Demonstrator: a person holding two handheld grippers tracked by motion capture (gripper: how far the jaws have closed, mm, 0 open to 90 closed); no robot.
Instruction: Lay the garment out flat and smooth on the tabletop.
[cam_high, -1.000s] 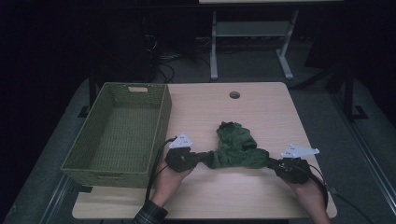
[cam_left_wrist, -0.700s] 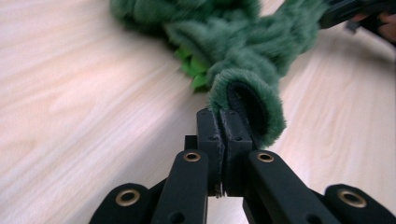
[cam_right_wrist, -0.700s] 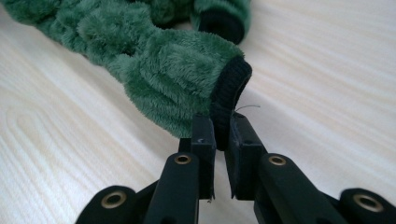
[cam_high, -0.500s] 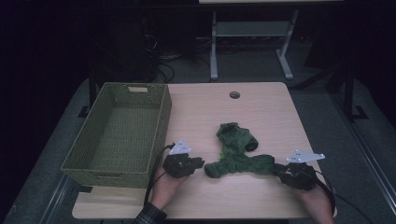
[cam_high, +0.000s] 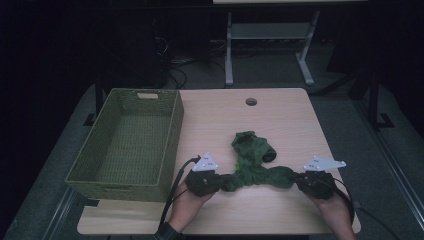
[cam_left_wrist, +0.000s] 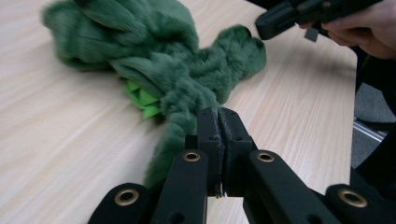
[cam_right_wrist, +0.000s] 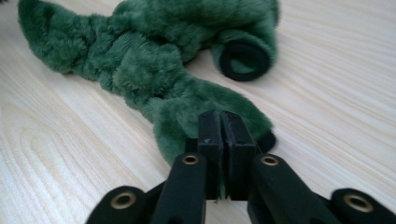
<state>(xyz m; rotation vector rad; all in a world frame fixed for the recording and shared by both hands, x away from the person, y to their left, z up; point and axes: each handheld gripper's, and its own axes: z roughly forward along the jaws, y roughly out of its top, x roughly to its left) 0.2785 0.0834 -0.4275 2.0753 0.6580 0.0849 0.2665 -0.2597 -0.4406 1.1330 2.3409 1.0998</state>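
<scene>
1. The left gripper (cam_high: 219, 182) sits near the table's (cam_high: 285, 120) front edge at about 7 o'clock. Its jaws have just been closing and now pinch a thin tail of the green fleece garment (cam_high: 252, 162). In the left gripper view the pads (cam_left_wrist: 210, 128) meet with fur trailing out beside them.
2. The right gripper (cam_high: 297, 179), at about 5 o'clock, has also just been closing its jaws, and they clamp the garment's other end.
3. The garment lies bunched between the two grippers, with a lobe running toward 12 o'clock.
4. I judge the step to be spreading the garment out. To do it well, lift both ends together and draw them apart evenly toward 9 and 3 o'clock. Keep the bites deep, since so little fur is caught that a sharp tug could slip it free.
5. It is hard to tell how much cloth sits inside either pinch.
6. The bright green points (cam_left_wrist: 142, 98) under the fur are mostly covered. The black cuff (cam_right_wrist: 245, 60) may be an opening, but I cannot tell.
7. The wicker basket (cam_high: 172, 135) stands at 9 o'clock, and its floor is dim.
8. The room beyond the table's 12 o'clock edge is too dark to make out.
</scene>
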